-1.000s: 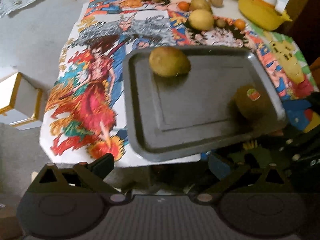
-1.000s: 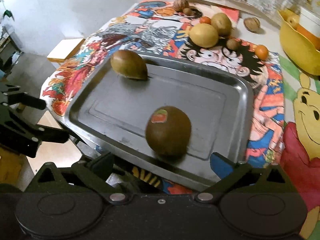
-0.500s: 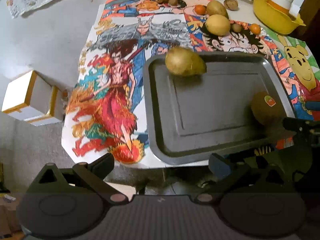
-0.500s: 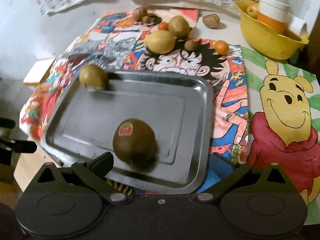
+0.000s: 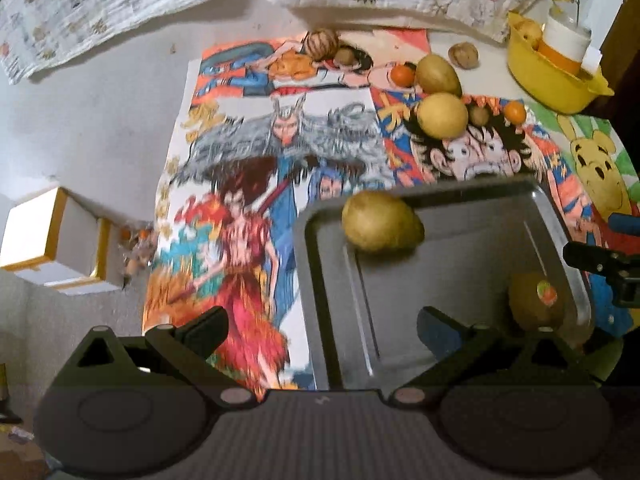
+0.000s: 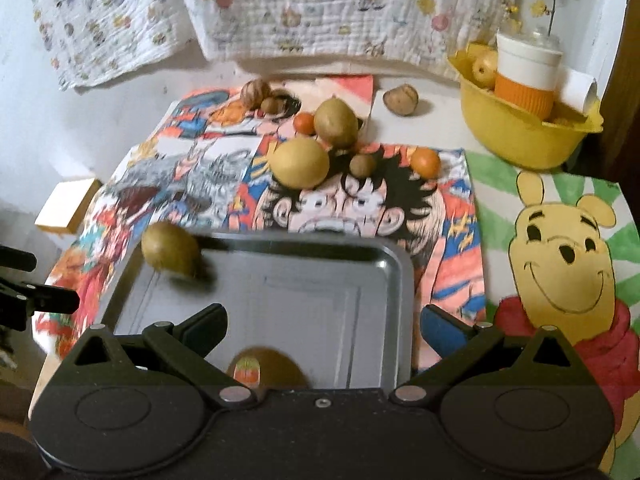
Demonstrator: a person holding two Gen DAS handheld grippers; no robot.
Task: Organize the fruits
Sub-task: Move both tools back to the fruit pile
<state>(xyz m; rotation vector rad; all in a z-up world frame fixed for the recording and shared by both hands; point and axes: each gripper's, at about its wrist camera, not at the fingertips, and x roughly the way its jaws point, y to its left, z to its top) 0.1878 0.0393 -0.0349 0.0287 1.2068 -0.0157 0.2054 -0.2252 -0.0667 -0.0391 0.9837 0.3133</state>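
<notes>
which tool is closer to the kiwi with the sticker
Right. The stickered kiwi sits just ahead of the right tool, between its open fingers. The left tool is over the tray's other side, with the kiwi off to its right.

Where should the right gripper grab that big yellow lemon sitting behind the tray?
Probably across the lemon's widest middle, coming down from above. It lies on its side on the mat, with an orange-brown fruit crowding it behind and a small brown one to its right, so its left side is freest.

Dim, warm indoor light; both fisheye views are motion-blurred, bent toward black corners, with weak glare on the tray (image 6: 304, 300).
</notes>
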